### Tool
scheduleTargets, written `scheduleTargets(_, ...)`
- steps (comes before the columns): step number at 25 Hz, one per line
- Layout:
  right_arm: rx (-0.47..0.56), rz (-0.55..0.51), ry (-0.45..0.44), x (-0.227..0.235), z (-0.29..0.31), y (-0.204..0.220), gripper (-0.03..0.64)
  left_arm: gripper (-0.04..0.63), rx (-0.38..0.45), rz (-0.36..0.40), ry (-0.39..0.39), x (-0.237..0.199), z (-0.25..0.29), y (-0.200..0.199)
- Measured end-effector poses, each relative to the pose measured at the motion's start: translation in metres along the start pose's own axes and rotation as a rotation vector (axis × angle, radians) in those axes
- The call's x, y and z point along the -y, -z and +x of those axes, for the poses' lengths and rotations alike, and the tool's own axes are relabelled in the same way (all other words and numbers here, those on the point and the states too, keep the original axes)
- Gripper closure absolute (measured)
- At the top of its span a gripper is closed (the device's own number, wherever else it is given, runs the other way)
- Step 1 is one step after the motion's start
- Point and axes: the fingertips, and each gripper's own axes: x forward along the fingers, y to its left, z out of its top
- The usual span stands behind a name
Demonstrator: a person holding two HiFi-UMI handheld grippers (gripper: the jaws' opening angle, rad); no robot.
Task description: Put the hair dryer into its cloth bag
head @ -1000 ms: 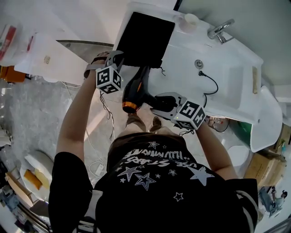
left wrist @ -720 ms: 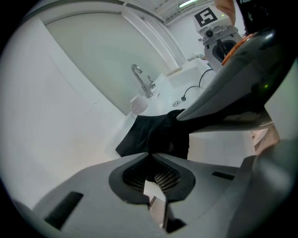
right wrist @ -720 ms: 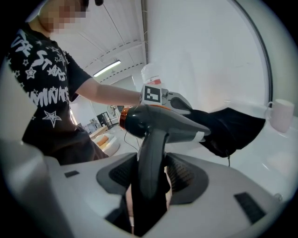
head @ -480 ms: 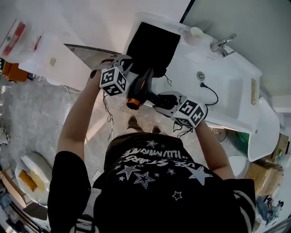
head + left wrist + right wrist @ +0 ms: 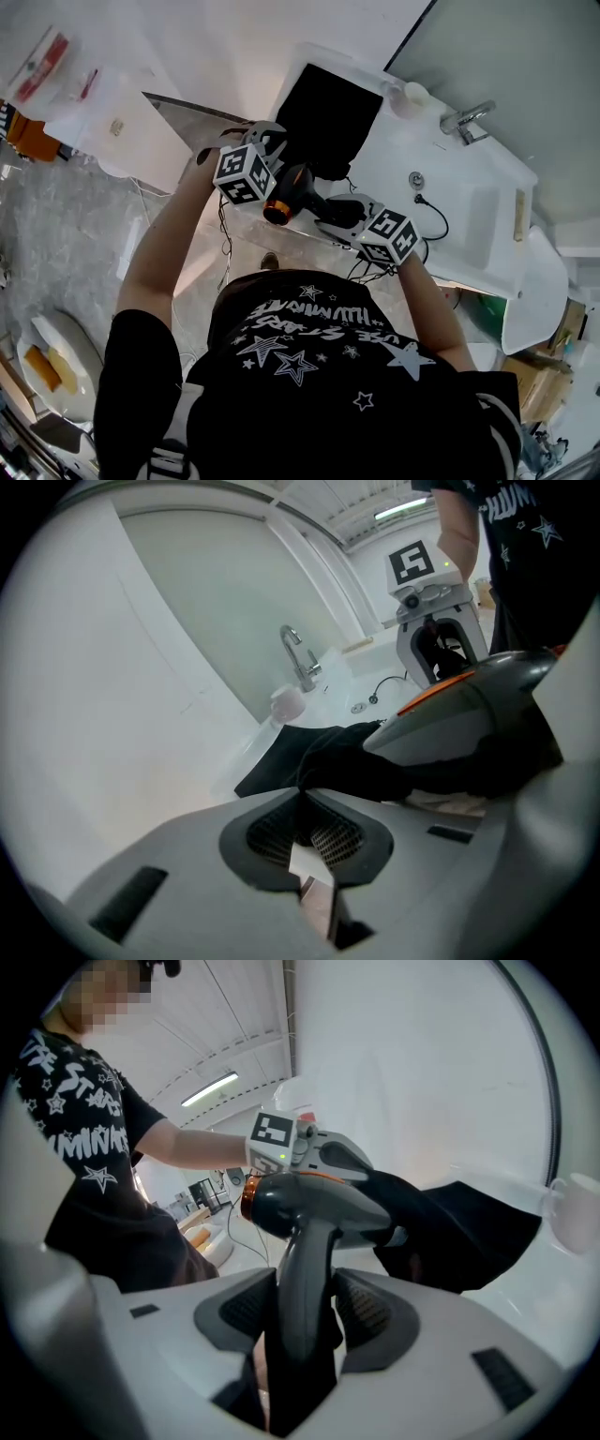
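A black cloth bag [image 5: 330, 114] lies on the white counter beside the sink. My left gripper [image 5: 269, 148] is shut on the edge of the bag's mouth and lifts it; in the left gripper view the jaws [image 5: 311, 829] pinch the black cloth [image 5: 349, 761]. The dark grey hair dryer [image 5: 292, 190] has an orange ring at its back. My right gripper [image 5: 345, 212] is shut on its handle, which stands between the jaws [image 5: 300, 1312]. The dryer's front [image 5: 375, 1211] pokes into the bag's mouth [image 5: 450, 1232].
A chrome faucet [image 5: 464, 120] and a white cup [image 5: 412, 94] stand at the back of the white sink [image 5: 473, 202]. A black cord [image 5: 433, 208] lies across the basin. A wall runs along the counter's left side. The floor lies below, with a white fixture [image 5: 56, 352].
Both grippers have moved toward the counter and the bag. The dryer's front has come up to the bag's mouth and gone into it. The left gripper has lifted the bag's edge slightly.
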Motion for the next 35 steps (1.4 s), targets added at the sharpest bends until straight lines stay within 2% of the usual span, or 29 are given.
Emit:
scheduleTargets(14, -0.029, 0.092, 0.227, 0.08, -0.001, -0.01, 0.414, 0.572, 0.039, -0.097, -0.012, -0.016, -0.006, 0.003)
scheduleTargets(21, -0.022, 0.122, 0.307, 0.106, 0.009, -0.02, 0.414, 0.572, 0.06, -0.14, -0.027, -0.022, -0.009, -0.002)
scheduleTargets(29, -0.031, 0.146, 0.495, 0.145, 0.018, -0.026, 0.414, 0.572, 0.101, -0.181, -0.028, -0.021, -0.015, -0.012)
scheduleTargets(35, 0.013, 0.199, 0.581, 0.168, 0.023, -0.036, 0.416, 0.572, 0.129, -0.19, -0.022, -0.017, -0.017, -0.019)
